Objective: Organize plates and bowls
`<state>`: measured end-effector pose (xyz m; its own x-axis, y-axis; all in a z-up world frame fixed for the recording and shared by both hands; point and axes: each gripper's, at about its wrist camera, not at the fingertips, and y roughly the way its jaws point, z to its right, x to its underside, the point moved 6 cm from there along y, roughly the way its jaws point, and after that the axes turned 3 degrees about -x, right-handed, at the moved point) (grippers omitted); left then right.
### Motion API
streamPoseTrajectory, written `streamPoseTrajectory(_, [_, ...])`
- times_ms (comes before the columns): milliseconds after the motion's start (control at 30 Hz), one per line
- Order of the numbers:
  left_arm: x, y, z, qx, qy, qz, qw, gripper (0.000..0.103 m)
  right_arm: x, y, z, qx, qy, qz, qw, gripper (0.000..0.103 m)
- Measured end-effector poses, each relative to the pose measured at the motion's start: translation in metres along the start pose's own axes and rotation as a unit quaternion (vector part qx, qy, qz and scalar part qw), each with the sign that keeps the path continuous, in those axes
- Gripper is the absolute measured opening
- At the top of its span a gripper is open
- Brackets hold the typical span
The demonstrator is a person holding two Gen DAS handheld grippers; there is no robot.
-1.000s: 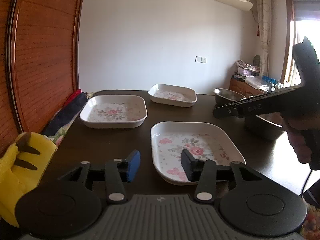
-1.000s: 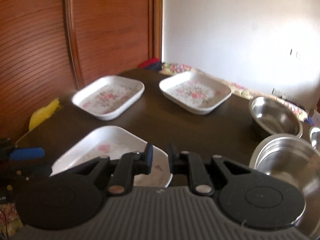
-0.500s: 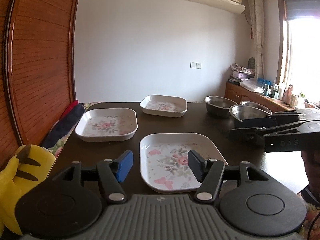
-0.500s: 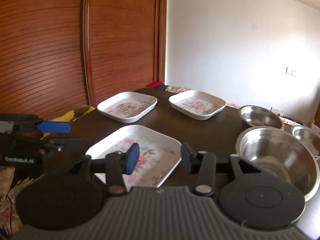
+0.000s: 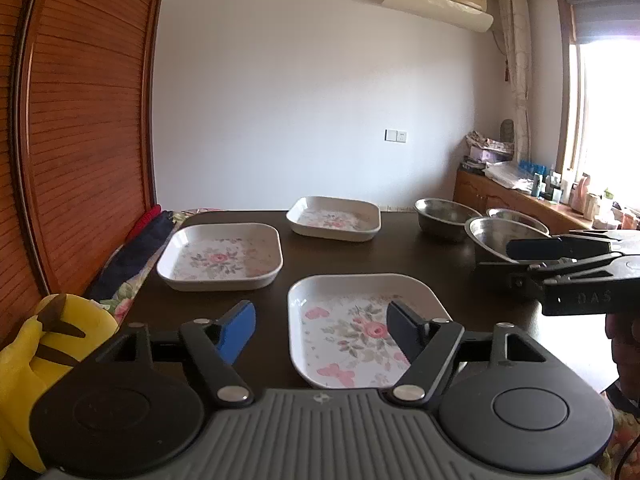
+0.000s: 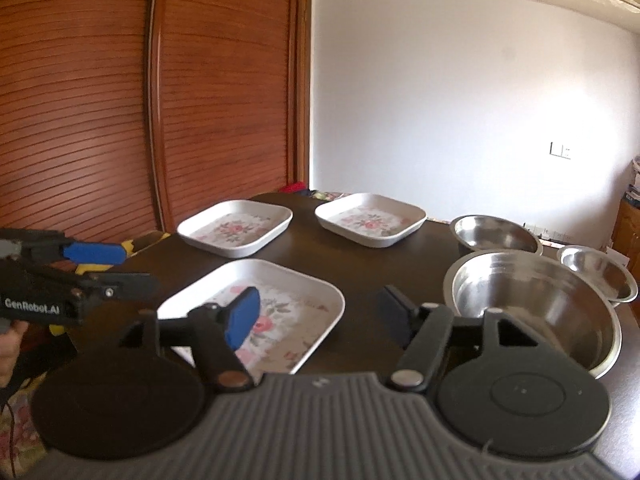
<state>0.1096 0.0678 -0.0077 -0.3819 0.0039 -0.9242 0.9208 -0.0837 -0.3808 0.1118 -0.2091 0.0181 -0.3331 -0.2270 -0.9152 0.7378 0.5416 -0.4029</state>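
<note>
While both sets of jaws have just been opening with nothing gripped, the left tool (image 5: pixel 320 330) and right tool (image 6: pixel 318 314) are held wide above a glossy floral square plate (image 5: pixel 360 320); rounded steel bowls (image 6: pixel 536 304) are set right of the right tool on the dark desk (image 6: pixel 380 264).

- Three white square plates with a pink flower print lie on the dark table (image 6: pixel 372 276): the near plate (image 6: pixel 276 312) (image 5: pixel 360 324) at the front, the left far plate (image 6: pixel 236 226) (image 5: pixel 220 254) behind it towards the wooden wall, and the right far plate (image 6: pixel 370 218) (image 5: pixel 334 218) beside that one.
- Three steel bowls stand right of the plates: the big bowl (image 6: pixel 532 304) nearest, the middle bowl (image 6: pixel 494 236) behind it, and the small bowl (image 6: pixel 598 272) further right.
</note>
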Motion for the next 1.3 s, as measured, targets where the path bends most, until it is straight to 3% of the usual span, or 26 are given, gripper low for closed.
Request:
streamPoseTrajectory(33, [-0.001,0.0,-0.002,-0.001,-0.002,0.002,1.0,0.103,0.0,0.0,0.0,0.0,0.0,0.001,1.0,0.07])
streamPoseTrajectory(167, [-0.008,0.0,-0.008,-0.002,-0.004,0.012,0.9999,0.103,-0.002,0.001,-0.003,0.018,-0.014,0.012,1.0,0.096])
streamPoseTrajectory(267, [-0.016,0.002,-0.016,-0.004,-0.006,0.018,0.9998,0.103,-0.004,0.006,-0.004,0.029,-0.02,0.012,0.999,0.103])
streamPoseTrajectory(500, [-0.038,0.021,-0.037,-0.011,0.006,0.02,0.9997,0.103,-0.014,0.025,-0.008,0.03,-0.019,0.006,0.999,0.103])
streamPoseTrajectory(867, [-0.065,0.078,-0.083,-0.012,0.02,-0.004,0.9997,0.1,-0.045,0.073,-0.021,-0.012,-0.004,-0.009,1.0,0.103])
streamPoseTrajectory(933, [-0.065,0.088,-0.091,-0.008,0.018,-0.014,0.9997,0.093,-0.051,0.083,-0.025,-0.022,-0.006,-0.014,1.0,0.101])
streamPoseTrajectory(1000, [-0.066,0.101,-0.1,-0.002,0.014,-0.028,0.9995,0.085,-0.055,0.095,-0.029,-0.034,-0.005,-0.029,0.999,0.084])
streamPoseTrajectory(1067, [-0.066,0.11,-0.107,0.002,0.01,-0.039,0.9992,0.079,-0.059,0.108,-0.033,-0.045,0.0,-0.045,0.998,0.076])
streamPoseTrajectory(1200, [-0.066,0.129,-0.123,0.008,-0.004,-0.059,0.9982,0.077,-0.065,0.135,-0.033,-0.059,0.014,-0.074,0.995,0.057])
streamPoseTrajectory(1300, [-0.068,0.138,-0.133,0.0,0.006,-0.066,0.9978,0.076,-0.069,0.154,-0.032,-0.069,0.029,-0.096,0.993,0.049])
